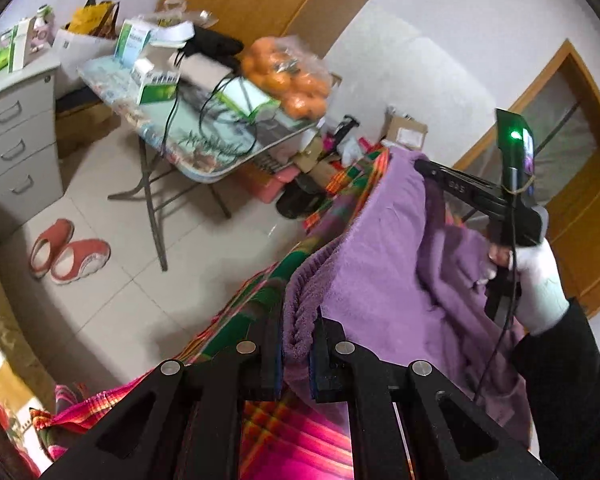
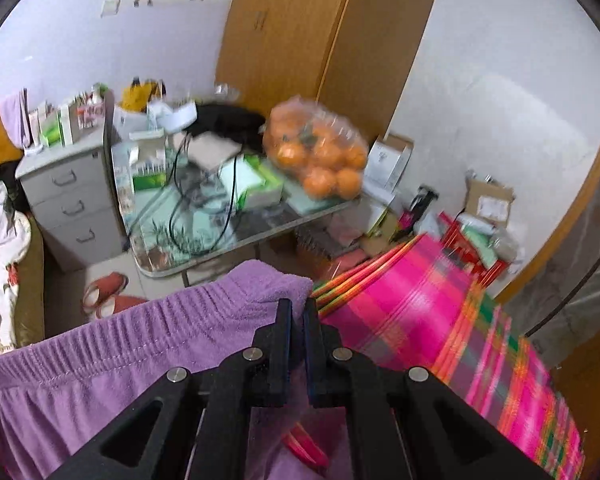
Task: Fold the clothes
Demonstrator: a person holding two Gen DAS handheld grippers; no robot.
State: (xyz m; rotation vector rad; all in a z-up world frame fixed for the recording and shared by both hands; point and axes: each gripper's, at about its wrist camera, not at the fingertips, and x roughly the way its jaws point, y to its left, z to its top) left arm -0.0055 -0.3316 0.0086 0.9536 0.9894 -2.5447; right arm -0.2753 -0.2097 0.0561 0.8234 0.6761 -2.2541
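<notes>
Left gripper (image 1: 296, 320) clamped on the ribbed elastic edge of a purple fleece garment (image 1: 376, 248), lifted above a striped pink-and-green bedspread (image 1: 292, 432). Right gripper (image 1: 420, 166), held by a white-gloved hand (image 1: 536, 280), pinches the garment's far edge. Red slippers (image 1: 70, 254) on tiled floor.

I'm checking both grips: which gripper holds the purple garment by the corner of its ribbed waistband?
The right gripper: it pinches the purple garment at the waistband's corner; the left gripper clamps a bunched fold.
</notes>
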